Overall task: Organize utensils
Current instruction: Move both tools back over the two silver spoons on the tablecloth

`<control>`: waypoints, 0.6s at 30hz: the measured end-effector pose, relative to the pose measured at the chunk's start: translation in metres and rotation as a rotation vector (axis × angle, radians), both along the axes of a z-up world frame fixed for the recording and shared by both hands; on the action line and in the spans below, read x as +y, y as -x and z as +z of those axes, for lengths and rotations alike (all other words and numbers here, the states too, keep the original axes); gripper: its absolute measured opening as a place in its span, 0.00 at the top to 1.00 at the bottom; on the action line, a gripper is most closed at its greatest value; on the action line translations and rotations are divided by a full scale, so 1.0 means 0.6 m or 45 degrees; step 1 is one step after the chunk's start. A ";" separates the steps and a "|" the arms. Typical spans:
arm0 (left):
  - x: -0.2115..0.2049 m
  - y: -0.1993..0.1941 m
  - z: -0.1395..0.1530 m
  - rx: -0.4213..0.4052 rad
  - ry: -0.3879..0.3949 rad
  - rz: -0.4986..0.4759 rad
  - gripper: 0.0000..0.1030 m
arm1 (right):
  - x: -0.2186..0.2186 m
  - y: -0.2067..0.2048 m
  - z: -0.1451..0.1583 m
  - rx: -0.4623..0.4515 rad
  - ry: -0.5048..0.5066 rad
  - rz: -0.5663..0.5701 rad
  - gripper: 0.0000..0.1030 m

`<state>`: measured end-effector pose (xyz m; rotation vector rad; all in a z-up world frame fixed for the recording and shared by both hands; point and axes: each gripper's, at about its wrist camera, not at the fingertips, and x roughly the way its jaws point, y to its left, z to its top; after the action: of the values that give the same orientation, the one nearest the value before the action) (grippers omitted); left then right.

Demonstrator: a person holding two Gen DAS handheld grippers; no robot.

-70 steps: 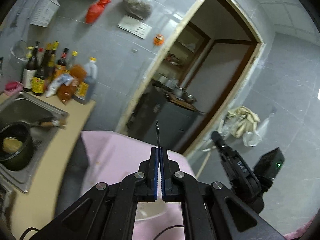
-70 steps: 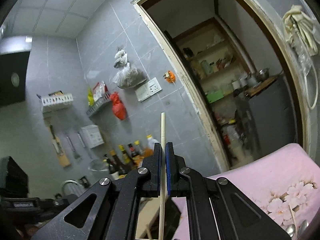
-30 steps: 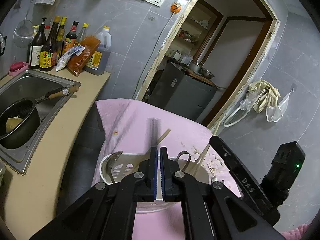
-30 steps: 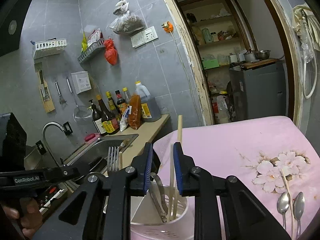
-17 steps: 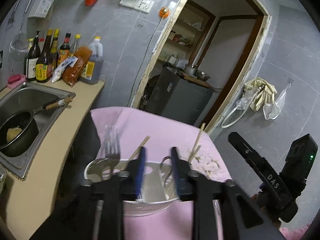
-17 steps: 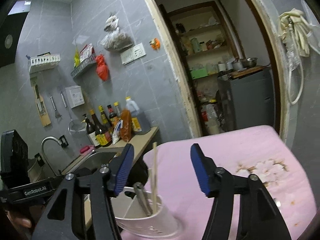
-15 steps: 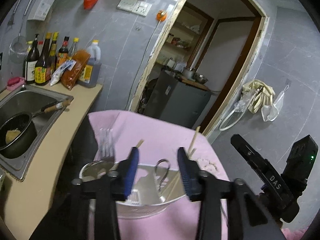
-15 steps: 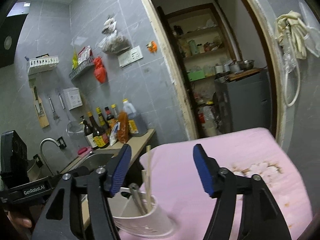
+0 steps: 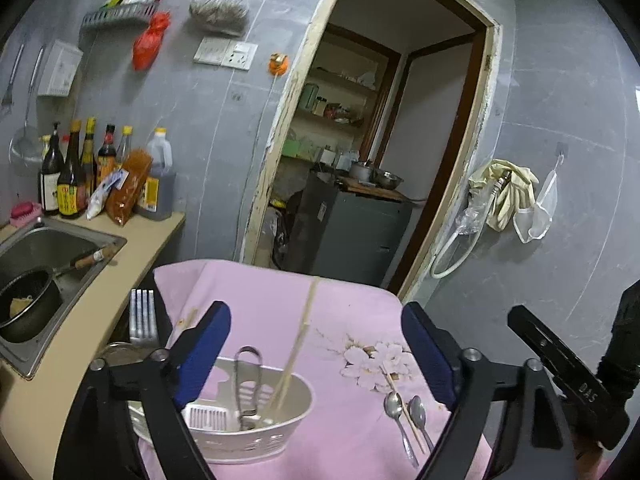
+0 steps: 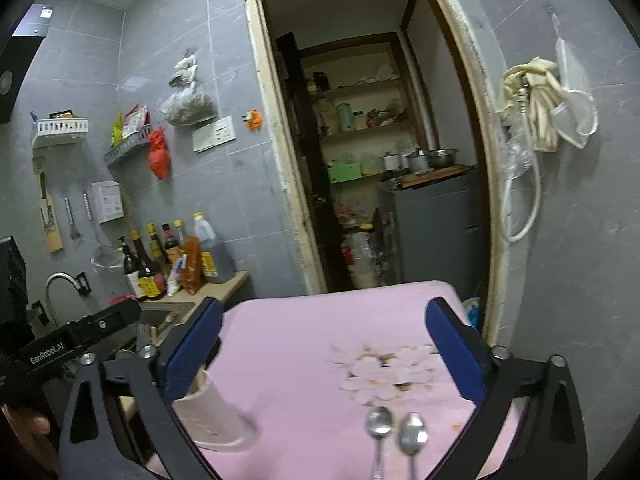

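A white utensil basket (image 9: 240, 436) sits on the pink cloth at lower left and holds chopsticks (image 9: 294, 354), a metal handle (image 9: 248, 384) and a fork (image 9: 142, 316). Two spoons (image 9: 404, 412) and one chopstick (image 9: 404, 406) lie on the cloth to its right. My left gripper (image 9: 316, 352) is open and empty above the basket. My right gripper (image 10: 328, 348) is open and empty above the cloth; the basket (image 10: 216, 416) is at its lower left and the spoons (image 10: 394, 434) just below.
The pink flowered cloth (image 9: 280, 300) covers a table before a doorway (image 9: 360, 160). A counter with a sink (image 9: 52, 248), a dark pot (image 9: 24, 304) and sauce bottles (image 9: 100, 176) stands at left. The right gripper's body (image 9: 572, 384) shows at lower right.
Both grippers let go of their utensils into the basket and opened wide. Both have drawn back and up from the basket.
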<state>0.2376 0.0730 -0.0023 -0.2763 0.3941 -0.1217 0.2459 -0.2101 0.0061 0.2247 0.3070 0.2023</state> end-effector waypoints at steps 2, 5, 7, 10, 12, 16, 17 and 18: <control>-0.021 0.001 -0.001 -0.011 -0.020 0.008 0.11 | -0.023 0.006 -0.002 -0.001 0.013 -0.020 0.01; -0.056 0.003 -0.005 -0.023 -0.057 0.017 0.08 | -0.053 0.011 -0.009 0.015 0.040 -0.043 0.01; -0.074 0.003 -0.008 -0.027 -0.079 0.013 0.07 | -0.074 0.012 -0.016 0.030 0.058 -0.053 0.01; -0.107 0.002 -0.013 -0.030 -0.122 0.009 0.07 | -0.103 0.013 -0.028 0.054 0.077 -0.062 0.01; -0.127 0.002 -0.019 -0.026 -0.143 0.005 0.07 | -0.121 0.011 -0.036 0.065 0.087 -0.066 0.01; -0.159 -0.004 -0.034 0.000 -0.153 0.009 0.07 | -0.156 0.006 -0.055 0.099 0.103 -0.065 0.01; -0.168 -0.006 -0.039 0.012 -0.154 0.006 0.07 | -0.161 0.003 -0.058 0.104 0.106 -0.061 0.01; -0.174 -0.007 -0.042 0.020 -0.155 0.003 0.07 | -0.169 0.000 -0.063 0.112 0.111 -0.056 0.01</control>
<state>0.2419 -0.0315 -0.0277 -0.1580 0.4150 -0.0926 0.2460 -0.3112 -0.0314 0.1544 0.3969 0.1353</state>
